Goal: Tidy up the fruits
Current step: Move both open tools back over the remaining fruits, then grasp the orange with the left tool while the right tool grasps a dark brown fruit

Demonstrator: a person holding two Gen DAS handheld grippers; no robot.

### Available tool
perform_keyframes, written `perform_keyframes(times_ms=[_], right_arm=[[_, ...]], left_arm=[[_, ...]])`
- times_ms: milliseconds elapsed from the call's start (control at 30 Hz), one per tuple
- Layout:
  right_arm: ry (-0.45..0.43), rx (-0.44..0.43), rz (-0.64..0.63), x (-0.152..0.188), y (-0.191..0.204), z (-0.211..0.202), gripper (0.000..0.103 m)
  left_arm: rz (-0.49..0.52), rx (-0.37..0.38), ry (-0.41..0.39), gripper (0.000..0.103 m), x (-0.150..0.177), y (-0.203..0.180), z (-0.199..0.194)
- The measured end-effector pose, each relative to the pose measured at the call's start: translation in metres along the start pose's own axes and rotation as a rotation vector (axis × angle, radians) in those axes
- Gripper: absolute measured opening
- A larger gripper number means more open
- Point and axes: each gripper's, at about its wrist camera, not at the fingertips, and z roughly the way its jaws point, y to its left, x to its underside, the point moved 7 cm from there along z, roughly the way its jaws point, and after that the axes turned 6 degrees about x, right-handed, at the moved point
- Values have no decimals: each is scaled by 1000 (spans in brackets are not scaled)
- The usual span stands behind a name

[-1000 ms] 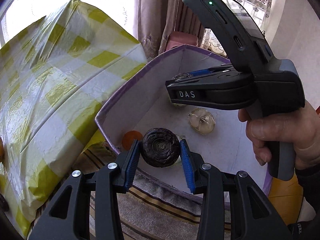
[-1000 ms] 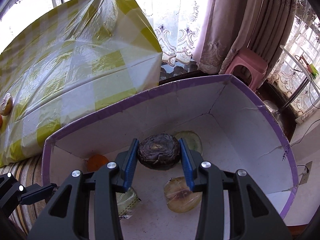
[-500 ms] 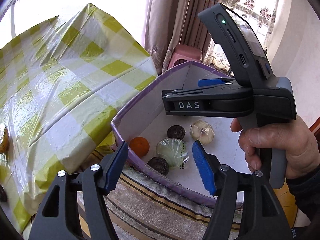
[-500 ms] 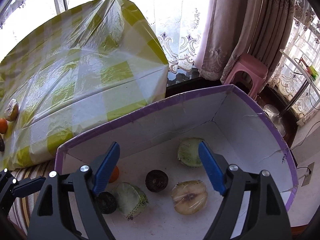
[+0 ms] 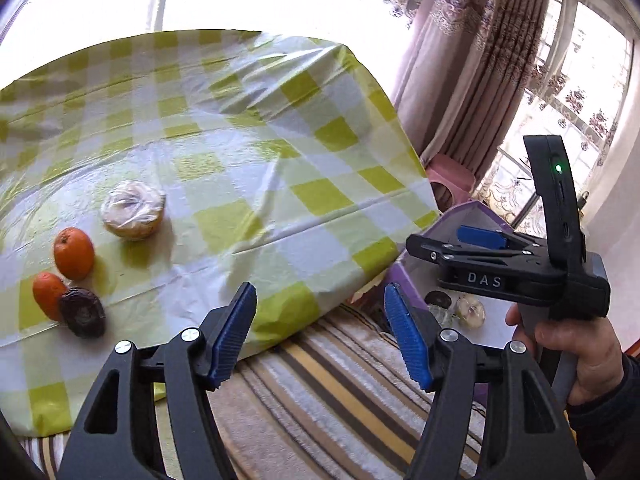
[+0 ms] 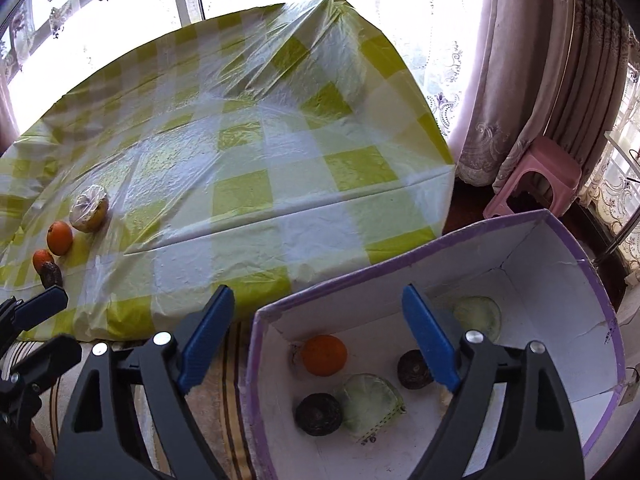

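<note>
A glossy, crinkled plastic tablecloth (image 6: 248, 168) in yellow-green checks covers the table. Just beside its near edge, the box (image 6: 560, 264) looks like matt white cardboard edged with purple tape, and a woven striped cloth (image 5: 340, 392) lies below. On the tablecloth, one cut fruit (image 5: 133, 210) is wrapped in shiny cling film.

Both dark fruits (image 6: 319, 414) now in box (image 6: 576, 392).

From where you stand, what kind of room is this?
Probably a room in a home: a table under a yellow-and-white checked plastic cloth, heavy beige curtains with lace at bright windows, a small pink plastic stool, and a striped woven rug on the floor.
</note>
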Motion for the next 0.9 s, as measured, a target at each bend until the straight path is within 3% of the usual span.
perform_keyframes(times_ms=[233,333,567,733,900], right_arm=[[-16,-139,-133,4,100,-10,86],[-19,-199,-182,7,140,-15,86],[-11,-319,-241,14,209,-20,86],[-1,-351,-267,16,237,-17,85],[-11,-371,-329,18,263,-13,78]], left_arm=[[-197,-176,-100,64,4,106,-68],[-290,-205,-101,61,12,148,-82],[-396,-176,-67,54,18,195,-81],[-403,-149,-40,51,12,204,-64],[-398,-111,-13,51,10,204,-49]])
